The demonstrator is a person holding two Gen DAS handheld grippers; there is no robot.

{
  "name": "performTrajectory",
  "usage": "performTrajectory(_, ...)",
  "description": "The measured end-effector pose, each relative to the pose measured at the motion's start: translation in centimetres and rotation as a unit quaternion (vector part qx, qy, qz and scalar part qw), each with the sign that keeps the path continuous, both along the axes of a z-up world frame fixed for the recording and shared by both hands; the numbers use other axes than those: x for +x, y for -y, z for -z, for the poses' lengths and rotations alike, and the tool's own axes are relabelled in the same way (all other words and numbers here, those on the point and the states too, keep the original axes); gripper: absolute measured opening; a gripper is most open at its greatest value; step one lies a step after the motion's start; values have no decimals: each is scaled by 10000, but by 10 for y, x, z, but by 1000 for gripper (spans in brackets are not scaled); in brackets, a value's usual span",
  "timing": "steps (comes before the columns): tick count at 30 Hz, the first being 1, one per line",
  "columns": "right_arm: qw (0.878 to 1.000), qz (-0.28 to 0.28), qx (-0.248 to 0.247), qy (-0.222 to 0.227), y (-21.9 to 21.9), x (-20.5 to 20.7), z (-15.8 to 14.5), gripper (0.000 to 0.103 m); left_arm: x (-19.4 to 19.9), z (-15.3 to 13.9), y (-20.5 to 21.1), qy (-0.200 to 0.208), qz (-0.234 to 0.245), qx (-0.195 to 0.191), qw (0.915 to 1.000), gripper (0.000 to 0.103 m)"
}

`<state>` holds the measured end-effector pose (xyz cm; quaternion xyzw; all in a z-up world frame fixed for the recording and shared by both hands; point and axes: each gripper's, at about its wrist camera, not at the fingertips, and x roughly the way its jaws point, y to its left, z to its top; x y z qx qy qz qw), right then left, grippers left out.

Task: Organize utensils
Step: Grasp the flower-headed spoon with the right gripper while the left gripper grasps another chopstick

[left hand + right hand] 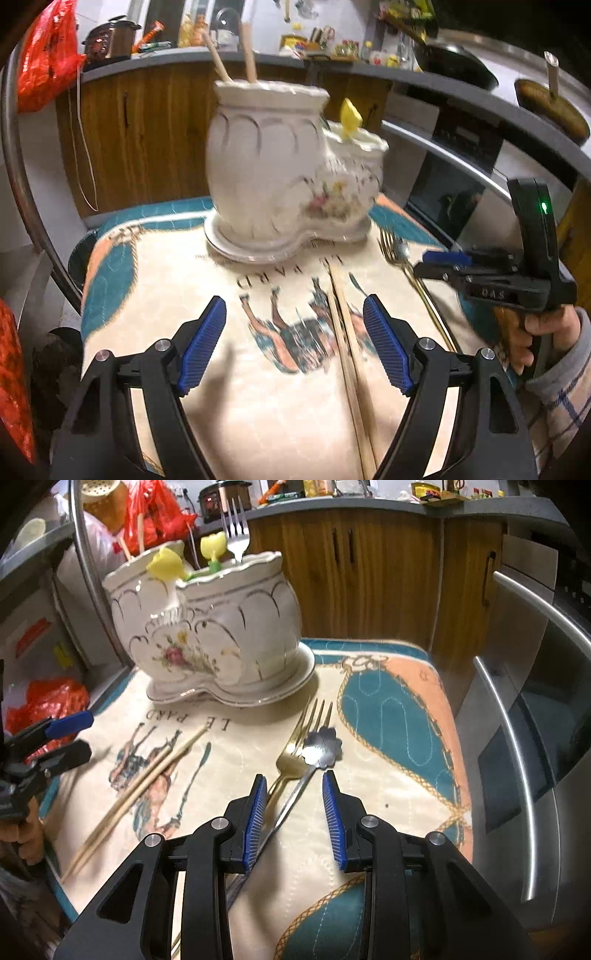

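Kitchen cupboards of brown wood stand behind a soft quilted mat with a horse picture and teal and peach edges (391, 709). On the far side of the mat sits a white china holder with two pots and painted flowers (221, 635). It already has a silver fork (236, 528) and yellow flower picks in it.

The right gripper (295, 808) has its jaws partly open and holds nothing. A silver spoon with a flower-shaped bowl (321, 746) lies with its thin handle running back between the jaws, close to the left pad. A gold fork (295, 746) lies touching the spoon, just left of it.

The left gripper (295, 343) is wide open and empty too. Two pale wooden chopsticks (345, 339) lie side by side between its jaws, nearer the right pad.

To do this well, I think each gripper should go low to the mat and center on just one thing before squeezing. The fork could get pinched along with the spoon, since they overlap. The holder is near, so lifting high enough to clear its rim matters.
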<state>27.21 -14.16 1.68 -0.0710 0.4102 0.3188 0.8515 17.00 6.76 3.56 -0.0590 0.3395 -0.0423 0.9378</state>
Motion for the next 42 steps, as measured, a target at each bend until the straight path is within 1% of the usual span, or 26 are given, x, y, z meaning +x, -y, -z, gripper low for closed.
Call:
performTrajectory(1, 10000, 9, 22, -7, 1, 0, 0, 31, 0, 2, 3, -67, 60, 19, 10000, 73)
performTrajectory(2, 10000, 28, 22, -20, 1, 1, 0, 27, 0, 5, 5, -128, 119, 36, 9998, 69)
performTrajectory(4, 10000, 63, 46, -44, 4, 2, 0, 25, 2, 9, 10, -250, 215, 72, 9994, 63)
performTrajectory(6, 9999, 74, 79, -96, 6, 2, 1, 25, 4, 13, 14, -371, 271, 118, 9989, 54)
performTrajectory(12, 9997, -63, -166, -148, -3, 0, 6, 25, 10, 25, 23, -707, 368, 254, 9965, 53)
performTrajectory(17, 9989, -162, -432, -17, -11, -3, 7, 25, 13, 27, 24, -797, 347, 292, 9958, 53)
performTrajectory(19, 9981, -288, -541, 7, -12, -3, 7, 21, 14, 27, 24, -826, 349, 285, 9956, 53)
performTrajectory(20, 9976, -375, -587, -23, -12, -2, 6, 16, 14, 27, 24, -841, 346, 292, 9954, 51)
performTrajectory(21, 9968, -465, -655, -49, -11, -2, 5, 15, 15, 28, 24, -869, 341, 303, 9952, 50)
performTrajectory(23, 9952, -607, -768, -83, -10, -1, 4, 10, 15, 28, 23, -883, 315, 348, 9950, 45)
performTrajectory(25, 9930, -751, -900, -151, -6, 1, 2, 8, 15, 28, 22, -888, 324, 337, 9950, 45)
performTrajectory(29, 9887, -807, -1242, -213, 0, 7, 1, 8, 15, 28, 21, -910, 348, 380, 9945, 45)
performTrajectory(31, 9861, -843, -1411, -253, 2, 9, 1, 8, 15, 28, 24, -960, 387, 494, 9934, 45)
performTrajectory(33, 9821, -938, -1587, -378, 1, 12, 0, 8, 17, 27, 29, -1079, 472, 694, 9906, 45)
performTrajectory(35, 9785, -1010, -1715, -547, -3, 16, -1, 9, 20, 26, 34, -1300, 608, 891, 9856, 45)
performTrajectory(37, 9721, -1153, -1897, -761, -8, 26, -1, 9, 24, 24, 37, -1508, 694, 1049, 9805, 45)
performTrajectory(39, 9650, -1250, -2063, -1029, -14, 34, -1, 10, 29, 22, 41, -1742, 805, 1235, 9736, 45)
performTrajectory(42, 9535, -1338, -2367, -1300, -24, 39, 0, 10, 40, 19, 51, -2127, 1007, 1613, 9584, 45)
